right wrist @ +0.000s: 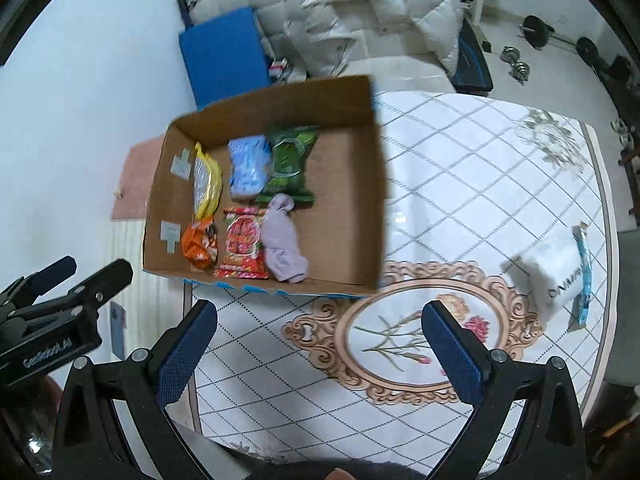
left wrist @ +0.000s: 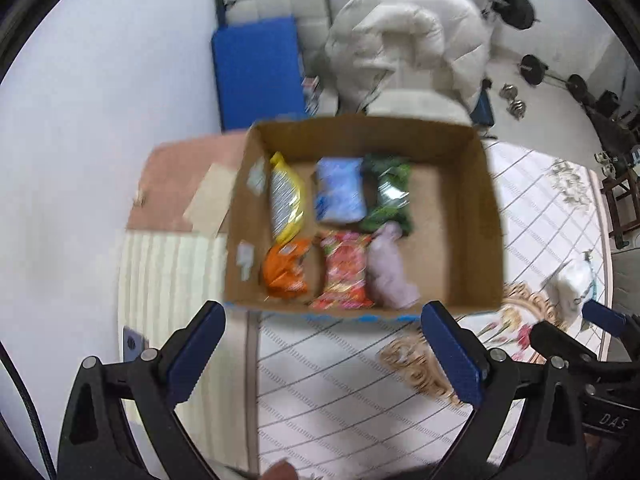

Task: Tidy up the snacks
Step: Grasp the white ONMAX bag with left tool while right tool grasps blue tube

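A cardboard box [left wrist: 472, 216] [right wrist: 348, 200] sits on the table and holds several snack packs in its left half. These are a yellow pack [left wrist: 286, 200] [right wrist: 208, 184], a light blue pack [left wrist: 340, 190] [right wrist: 248, 166], a green pack [left wrist: 390, 196] [right wrist: 290, 164], an orange pack [left wrist: 286, 268] [right wrist: 199, 246], a red pack [left wrist: 344, 276] [right wrist: 242, 248] and a pale purple pack [left wrist: 390, 270] [right wrist: 282, 244]. My left gripper [left wrist: 324, 354] [right wrist: 84, 274] hangs open before the box's near wall, empty. My right gripper [right wrist: 320, 350] [left wrist: 576, 322] is open over the tablecloth, empty.
A patterned white tablecloth [right wrist: 460, 184] covers the table. A white packet with a blue strip [right wrist: 560, 276] [left wrist: 574, 284] lies at the right. Behind the table are a blue mat [left wrist: 256, 72], a white puffy jacket [right wrist: 368, 12] and dumbbells [right wrist: 516, 60].
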`<control>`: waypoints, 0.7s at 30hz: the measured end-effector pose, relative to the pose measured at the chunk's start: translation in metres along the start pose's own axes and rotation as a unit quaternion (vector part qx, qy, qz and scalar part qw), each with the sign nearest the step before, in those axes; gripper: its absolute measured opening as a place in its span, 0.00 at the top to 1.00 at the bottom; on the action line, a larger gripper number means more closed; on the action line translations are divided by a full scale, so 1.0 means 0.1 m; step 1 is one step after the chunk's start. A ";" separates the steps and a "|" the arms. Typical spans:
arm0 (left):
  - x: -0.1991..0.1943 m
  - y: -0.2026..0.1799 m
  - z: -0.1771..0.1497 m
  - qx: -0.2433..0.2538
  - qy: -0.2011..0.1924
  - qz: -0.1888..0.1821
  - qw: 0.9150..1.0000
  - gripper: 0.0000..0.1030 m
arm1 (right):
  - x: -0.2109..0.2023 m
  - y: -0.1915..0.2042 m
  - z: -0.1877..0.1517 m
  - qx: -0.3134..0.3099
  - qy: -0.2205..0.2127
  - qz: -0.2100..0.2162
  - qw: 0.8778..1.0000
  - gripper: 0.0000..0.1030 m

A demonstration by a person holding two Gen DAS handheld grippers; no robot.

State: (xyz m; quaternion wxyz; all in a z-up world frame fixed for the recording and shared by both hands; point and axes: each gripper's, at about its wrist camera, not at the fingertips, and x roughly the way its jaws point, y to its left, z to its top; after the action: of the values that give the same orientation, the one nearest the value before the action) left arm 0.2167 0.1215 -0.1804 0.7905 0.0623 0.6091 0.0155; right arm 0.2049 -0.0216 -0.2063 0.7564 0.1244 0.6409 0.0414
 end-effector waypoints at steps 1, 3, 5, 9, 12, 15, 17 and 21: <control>-0.04 -0.23 0.03 0.012 -0.010 -0.002 1.000 0.02 | -0.09 -0.20 -0.03 0.011 -0.008 -0.001 1.000 0.00; -0.02 -0.58 0.07 0.035 -0.012 -0.018 0.999 0.02 | -0.22 -0.60 -0.08 0.036 -0.018 -0.009 0.999 0.00; 0.13 -1.07 0.13 0.060 0.024 -0.065 0.996 0.02 | -0.36 -1.16 -0.15 0.076 -0.028 -0.024 0.996 0.00; 0.65 -2.10 0.19 0.042 0.156 -0.207 0.965 0.02 | -0.51 -2.39 -0.33 0.167 -0.038 -0.082 0.982 0.00; 0.99 -2.83 0.17 0.028 0.227 -0.251 0.941 0.03 | -0.49 -3.20 -0.49 0.230 -0.031 -0.108 0.967 0.00; 1.37 -3.57 0.13 0.045 0.282 -0.249 0.925 0.03 | -0.41 -3.81 -0.63 0.273 -0.017 -0.123 0.954 0.00; 1.63 -3.97 0.10 0.051 0.312 -0.235 0.919 0.03 | -0.32 -4.16 -0.71 0.295 -0.004 -0.126 0.947 0.00; 2.02 -4.40 0.05 0.037 0.349 -0.192 0.916 0.03 | -0.17 -4.53 -0.81 0.307 0.010 -0.125 0.943 0.00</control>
State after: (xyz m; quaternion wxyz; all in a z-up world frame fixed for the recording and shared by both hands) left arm 0.2511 -0.2952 -0.4251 0.5125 -0.0360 0.8467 -0.1384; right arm 0.0788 -0.4521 -0.3112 0.6741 0.2691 0.6404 -0.2512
